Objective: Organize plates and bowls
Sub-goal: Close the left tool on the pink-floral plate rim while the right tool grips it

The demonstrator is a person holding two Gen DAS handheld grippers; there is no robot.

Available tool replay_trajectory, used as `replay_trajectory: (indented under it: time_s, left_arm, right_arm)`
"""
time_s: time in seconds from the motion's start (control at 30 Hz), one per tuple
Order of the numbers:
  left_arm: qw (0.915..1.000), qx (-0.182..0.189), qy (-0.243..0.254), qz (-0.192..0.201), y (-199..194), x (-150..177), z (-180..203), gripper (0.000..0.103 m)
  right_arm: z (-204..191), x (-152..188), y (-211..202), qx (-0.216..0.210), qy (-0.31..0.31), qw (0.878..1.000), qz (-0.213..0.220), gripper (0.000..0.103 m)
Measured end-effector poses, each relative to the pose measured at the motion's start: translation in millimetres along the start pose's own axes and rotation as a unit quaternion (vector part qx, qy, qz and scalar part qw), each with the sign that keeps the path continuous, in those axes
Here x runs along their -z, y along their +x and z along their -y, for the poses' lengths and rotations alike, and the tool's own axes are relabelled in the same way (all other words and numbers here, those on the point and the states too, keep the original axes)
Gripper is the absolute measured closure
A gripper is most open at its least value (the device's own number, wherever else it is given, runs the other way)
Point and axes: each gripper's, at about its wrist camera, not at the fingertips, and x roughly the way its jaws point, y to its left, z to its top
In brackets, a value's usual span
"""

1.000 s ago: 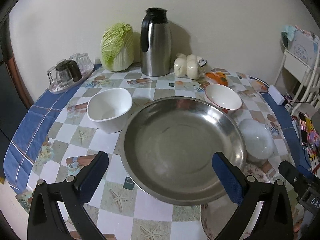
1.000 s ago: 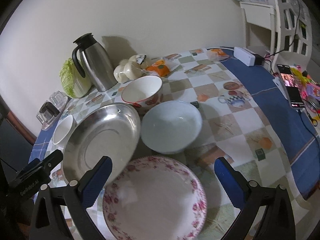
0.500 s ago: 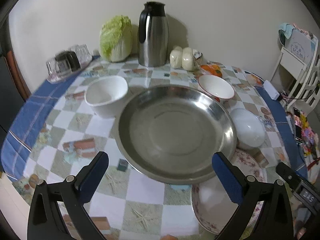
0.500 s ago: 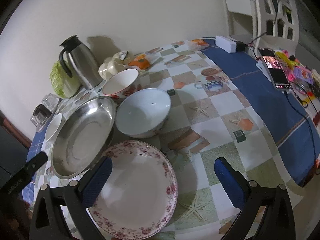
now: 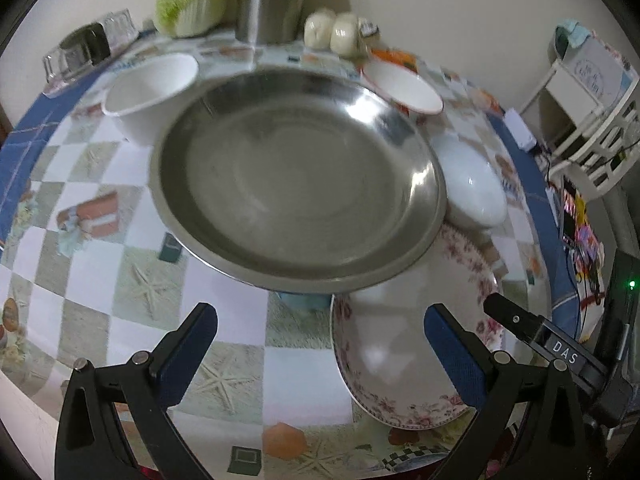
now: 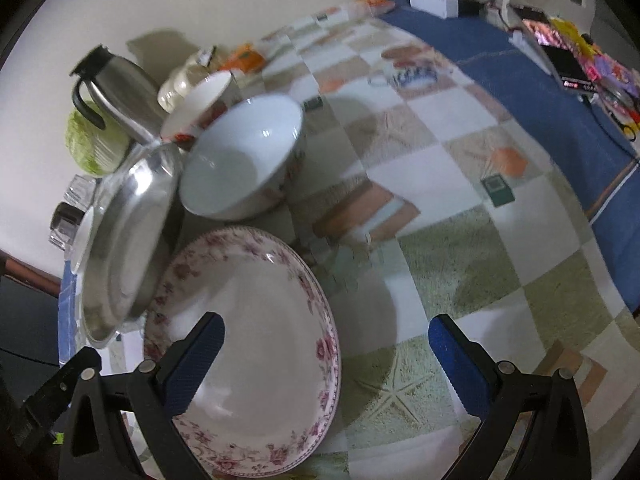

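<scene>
Both grippers have drawn back and dropped lower over the last half second, so the dishes now fill more of each view and the flask top is cut off in the left wrist view. Neither tool holds anything.

The left gripper (image 5: 320, 354) has its blue-padded fingers (image 5: 188, 354) spread wide above the checked tablecloth (image 5: 100, 272). Just ahead of its right finger lies the floral plate (image 5: 384, 360), and the tip of the other tool shows to the right of that finger. Straight ahead, the steel basin (image 5: 296, 184) overlaps the plate's far rim. Ahead and left of the basin stands a white bowl (image 5: 152, 84), touching or nearly touching the basin. To the basin's right sits a pale blue bowl (image 5: 474, 188), and beyond it a red-rimmed bowl (image 5: 402, 88). Farthest off, along the wall, stand a cabbage (image 5: 188, 4), a steel flask (image 5: 272, 4), white buns (image 5: 334, 34) and, far left, a tray of glasses (image 5: 86, 50).

The right gripper (image 6: 326, 356) is likewise spread wide, its left finger (image 6: 194, 360) over the floral plate (image 6: 248, 320), the right one over bare tablecloth (image 6: 460, 280). Ahead left, the steel basin (image 6: 124, 240) overlaps the plate's left rim. Beyond the plate sits the pale blue bowl (image 6: 240, 160), then the red-rimmed bowl (image 6: 200, 104), then the flask (image 6: 116, 84) and cabbage (image 6: 90, 148). Far right, a phone (image 6: 560, 60) lies on the blue border.
</scene>
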Motion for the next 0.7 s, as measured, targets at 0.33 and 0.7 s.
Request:
replay_trajectory:
  time_s: [0.33, 0.7]
  left_arm:
    - [0.9984, 0.012, -0.015, -0.053, 32.5, 1.7, 3.2, 0.002]
    - [0.9966, 0.026, -0.033, -0.071, 48.8, 0.0, 1.3, 0.058]
  right_arm:
    - [3.2, 2.6, 15.4, 0.002, 0.002, 1.0, -0.03, 0.001]
    - [18.6, 0.5, 16.0, -0.07, 0.046, 0.996, -0.032, 0.073]
